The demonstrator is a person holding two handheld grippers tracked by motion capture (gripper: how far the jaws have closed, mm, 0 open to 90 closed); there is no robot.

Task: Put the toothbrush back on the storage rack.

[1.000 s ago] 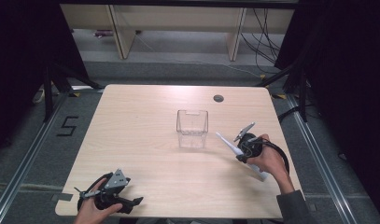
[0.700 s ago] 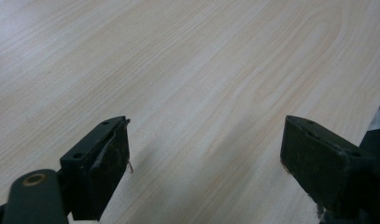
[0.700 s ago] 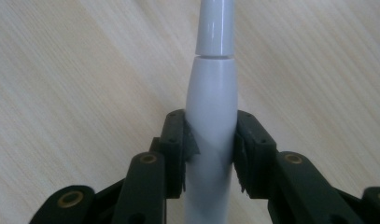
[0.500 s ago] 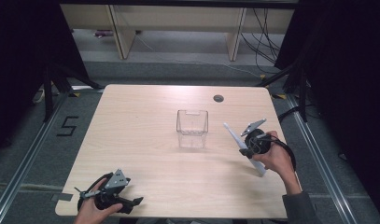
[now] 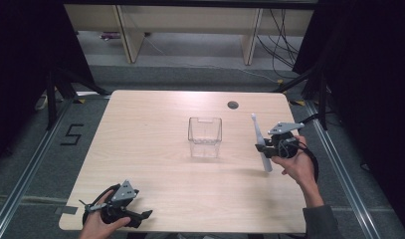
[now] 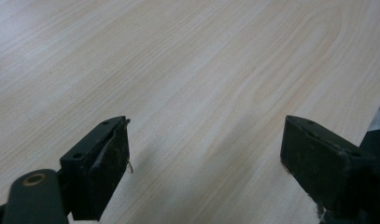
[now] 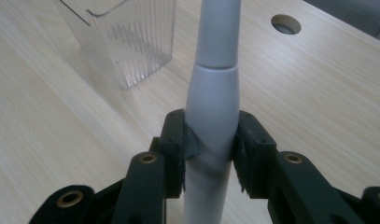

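A clear plastic cup stands upright near the middle of the table; it also appears in the right gripper view. My right gripper hovers to the cup's right, shut on a white electric toothbrush held nearly upright, head end up. In the right gripper view the jaws clamp the toothbrush around its handle. My left gripper rests at the table's front left corner, open, with bare wood between its jaws.
The light wooden table has a round cable hole at the back right. Metal rails run along the floor on both sides. Shelving legs and cables stand behind the table.
My right gripper has lifted and turned the toothbrush from a slanted pose to nearly upright, shifting slightly right. The left gripper has stayed put.
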